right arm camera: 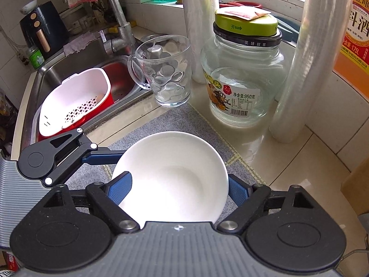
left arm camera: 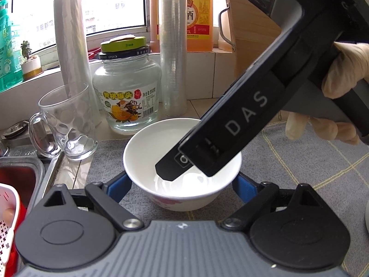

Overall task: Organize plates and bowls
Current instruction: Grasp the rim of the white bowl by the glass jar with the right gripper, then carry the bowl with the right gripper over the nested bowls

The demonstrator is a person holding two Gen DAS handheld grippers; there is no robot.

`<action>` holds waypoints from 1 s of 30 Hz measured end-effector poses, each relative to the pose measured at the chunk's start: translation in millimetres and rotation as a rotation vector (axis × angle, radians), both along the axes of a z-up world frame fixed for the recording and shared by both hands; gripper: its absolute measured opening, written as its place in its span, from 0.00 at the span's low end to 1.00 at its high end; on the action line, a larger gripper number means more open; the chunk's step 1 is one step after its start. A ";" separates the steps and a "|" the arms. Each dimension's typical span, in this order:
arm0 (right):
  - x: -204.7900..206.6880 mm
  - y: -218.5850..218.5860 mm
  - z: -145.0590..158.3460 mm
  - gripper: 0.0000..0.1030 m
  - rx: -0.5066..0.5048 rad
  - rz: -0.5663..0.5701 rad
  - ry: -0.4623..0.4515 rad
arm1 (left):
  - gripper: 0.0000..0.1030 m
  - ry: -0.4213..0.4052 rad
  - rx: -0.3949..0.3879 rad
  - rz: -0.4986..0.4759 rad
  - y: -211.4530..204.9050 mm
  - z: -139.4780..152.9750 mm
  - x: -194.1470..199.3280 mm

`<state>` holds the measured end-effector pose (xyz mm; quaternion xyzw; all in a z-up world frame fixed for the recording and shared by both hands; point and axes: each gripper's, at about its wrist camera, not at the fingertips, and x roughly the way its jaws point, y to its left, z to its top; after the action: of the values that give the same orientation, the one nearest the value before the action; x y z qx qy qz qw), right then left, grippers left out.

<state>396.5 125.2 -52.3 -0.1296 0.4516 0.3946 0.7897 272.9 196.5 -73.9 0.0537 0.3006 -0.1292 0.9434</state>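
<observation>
On the grey mat (right arm camera: 161,124), both claws clamp the upright, mouth-up bowl (right arm camera: 170,175).

Daylight from a window (left arm camera: 80,2) falls on a tiled counter (right arm camera: 288,161) beside a steel sink (right arm camera: 69,69).

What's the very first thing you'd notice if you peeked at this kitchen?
A shiny white bowl on the grey mat, with the two black-and-blue claws around it: the left claw either side of it, the right claw reaching over its rim. Behind stand a big glass jar with a green lid and a dimpled glass mug beside the sink.
</observation>
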 end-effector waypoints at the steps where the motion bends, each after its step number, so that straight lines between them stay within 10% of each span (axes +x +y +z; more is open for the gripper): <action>1: 0.2 -1.0 0.3 0.89 0.005 -0.004 0.007 | 0.91 0.000 0.001 -0.002 -0.2 0.0 -0.4; 30: -51.1 -36.9 40.5 0.86 0.056 -0.065 -0.002 | 0.90 -0.014 0.011 -0.087 -21.2 33.9 -44.2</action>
<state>345.3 88.3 -11.8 -0.0930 0.4433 0.3812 0.8059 228.7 175.3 -40.0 0.0727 0.2923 -0.1683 0.9386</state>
